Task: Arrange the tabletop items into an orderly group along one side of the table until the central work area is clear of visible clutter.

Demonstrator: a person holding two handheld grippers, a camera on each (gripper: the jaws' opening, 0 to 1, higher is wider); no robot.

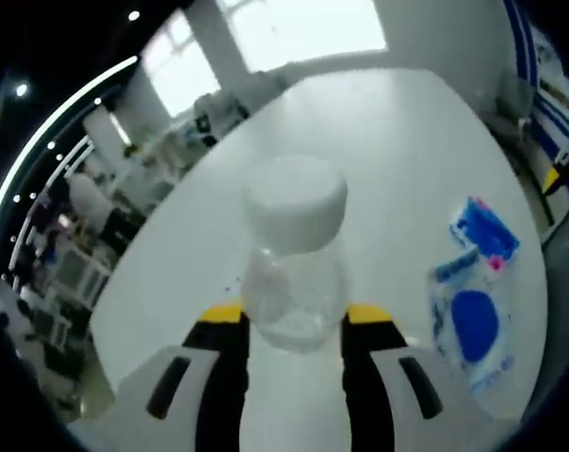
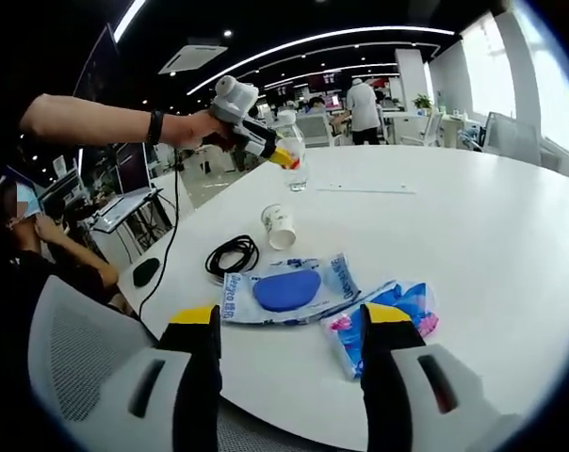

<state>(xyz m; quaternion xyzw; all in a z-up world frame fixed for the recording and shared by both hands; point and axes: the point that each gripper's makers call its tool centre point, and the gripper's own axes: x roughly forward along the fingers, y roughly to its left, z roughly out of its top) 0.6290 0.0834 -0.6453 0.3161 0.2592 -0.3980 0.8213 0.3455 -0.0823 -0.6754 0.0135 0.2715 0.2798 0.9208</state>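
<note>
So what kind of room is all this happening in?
Most likely an open-plan office. A large round white table fills the foreground, desks with monitors and office chairs stand behind it, and long strip lights run across the dark ceiling beside big windows.

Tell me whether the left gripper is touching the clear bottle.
Touching: in the left gripper view, the left gripper has both jaws pressed against the sides of the clear bottle, with no gap.

No lettering can be read: the print on the blue packet (image 2: 286,290) and on the paper cup (image 2: 279,226) is too blurred
</note>
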